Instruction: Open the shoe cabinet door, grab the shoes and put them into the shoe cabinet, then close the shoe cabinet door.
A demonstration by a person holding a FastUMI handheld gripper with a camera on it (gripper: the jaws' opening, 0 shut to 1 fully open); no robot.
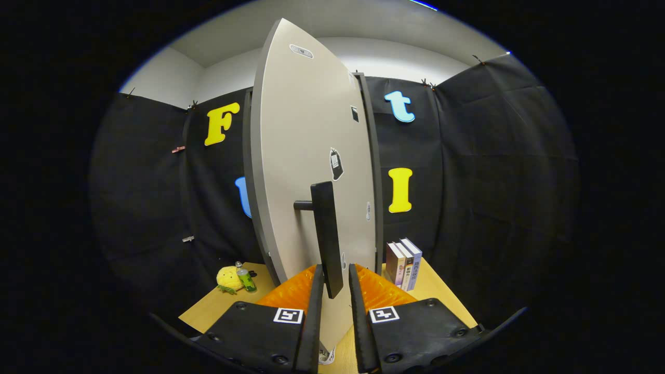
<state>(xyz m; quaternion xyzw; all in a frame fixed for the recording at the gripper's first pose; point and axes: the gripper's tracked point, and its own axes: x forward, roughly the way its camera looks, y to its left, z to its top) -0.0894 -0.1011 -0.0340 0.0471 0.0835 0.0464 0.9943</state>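
Our hand-held gripper (335, 283) straddled the cabinet door (306, 171) handle (327, 234), fingers apart, not clamped; we feared it slipping off mid-swing.

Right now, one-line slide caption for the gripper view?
Gripper fingers straddle the black handle of the part-open shoe cabinet door; books stand on the table beyond.

The single camera rides on the gripper (332, 291) and looks forward along its two fingers, very close to the tall grey cabinet door (306, 171), whose black bar handle (327, 236) stands between the fingertips. Low over the light wooden tabletop (436, 291), it faces the booth's black cloth wall (493, 182) beyond the fingers.
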